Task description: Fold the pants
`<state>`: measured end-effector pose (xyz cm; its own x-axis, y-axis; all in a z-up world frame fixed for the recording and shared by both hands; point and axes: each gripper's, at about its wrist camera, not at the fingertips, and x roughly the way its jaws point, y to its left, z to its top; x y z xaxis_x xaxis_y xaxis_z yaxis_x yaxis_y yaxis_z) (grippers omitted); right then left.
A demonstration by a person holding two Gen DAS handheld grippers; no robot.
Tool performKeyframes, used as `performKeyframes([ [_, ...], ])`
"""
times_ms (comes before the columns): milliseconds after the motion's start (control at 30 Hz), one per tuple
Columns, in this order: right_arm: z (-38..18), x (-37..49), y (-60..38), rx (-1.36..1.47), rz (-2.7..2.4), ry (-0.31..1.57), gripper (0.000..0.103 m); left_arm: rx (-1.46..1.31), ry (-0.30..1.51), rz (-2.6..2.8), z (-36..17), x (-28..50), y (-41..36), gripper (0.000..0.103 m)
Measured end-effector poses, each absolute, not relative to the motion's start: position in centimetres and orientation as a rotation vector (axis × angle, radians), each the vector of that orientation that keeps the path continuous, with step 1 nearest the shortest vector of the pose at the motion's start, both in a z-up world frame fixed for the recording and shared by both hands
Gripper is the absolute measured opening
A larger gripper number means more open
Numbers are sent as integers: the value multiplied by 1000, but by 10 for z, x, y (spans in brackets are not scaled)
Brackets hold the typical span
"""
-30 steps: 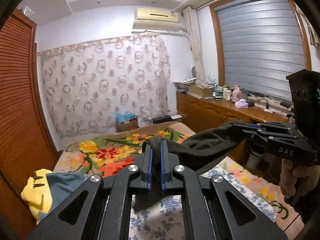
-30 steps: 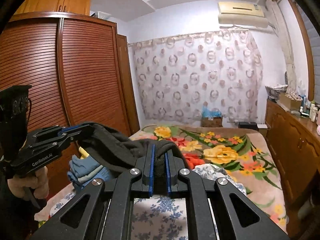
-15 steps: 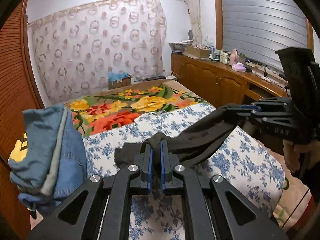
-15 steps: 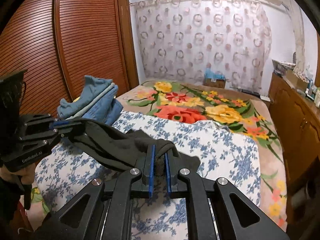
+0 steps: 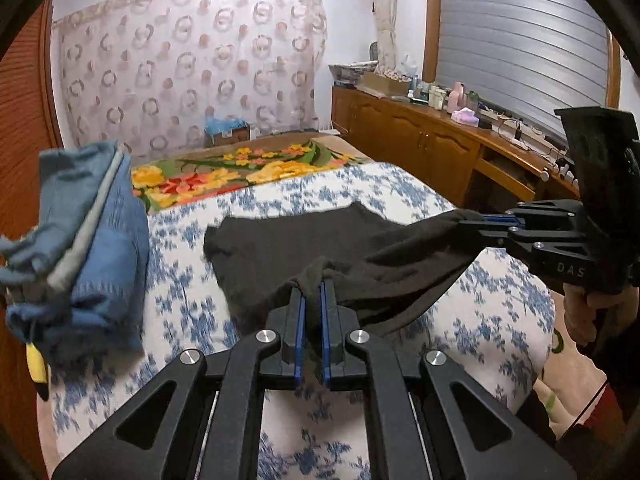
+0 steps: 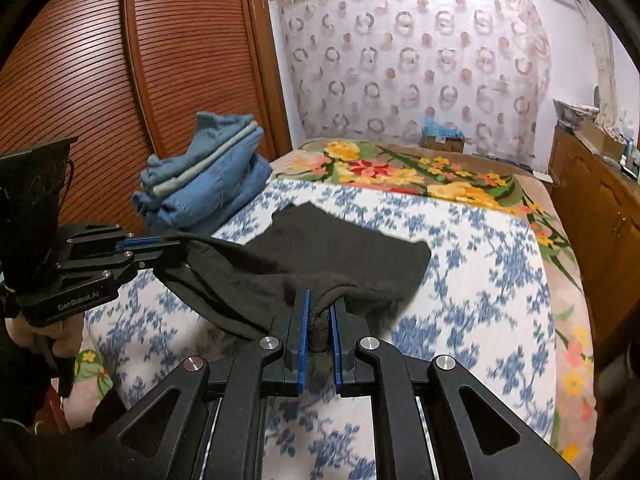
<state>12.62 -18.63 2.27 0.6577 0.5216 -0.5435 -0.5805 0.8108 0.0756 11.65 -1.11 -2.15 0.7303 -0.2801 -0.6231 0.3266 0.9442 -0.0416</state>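
Dark grey pants (image 5: 304, 240) (image 6: 340, 256) lie partly spread on the blue-flowered bedsheet (image 5: 492, 320) (image 6: 480, 280), their far end resting flat and the near edge lifted. My left gripper (image 5: 311, 286) is shut on one bunched corner of that near edge. In the right wrist view the left gripper (image 6: 176, 246) appears at the left, pinching the cloth. My right gripper (image 6: 318, 300) is shut on the other corner, and the left wrist view has the right gripper (image 5: 466, 222) at the right. The pants stretch slack between the two.
A stack of folded blue jeans (image 5: 84, 240) (image 6: 200, 184) sits at the bed's left side by the wooden wardrobe (image 6: 100, 80). A bright floral blanket (image 6: 400, 172) covers the far bed. A wooden counter (image 5: 440, 140) with bottles runs along the right wall.
Both grippers have dropped from high in the air toward the bed, carrying the pants down. The far part of the pants now rests flat on the sheet.
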Motion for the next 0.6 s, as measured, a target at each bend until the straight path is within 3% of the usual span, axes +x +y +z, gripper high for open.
performKeyframes([
  [600, -19, 109, -192, -17, 624, 661, 9, 13, 760, -340, -64, 85, -12, 7],
])
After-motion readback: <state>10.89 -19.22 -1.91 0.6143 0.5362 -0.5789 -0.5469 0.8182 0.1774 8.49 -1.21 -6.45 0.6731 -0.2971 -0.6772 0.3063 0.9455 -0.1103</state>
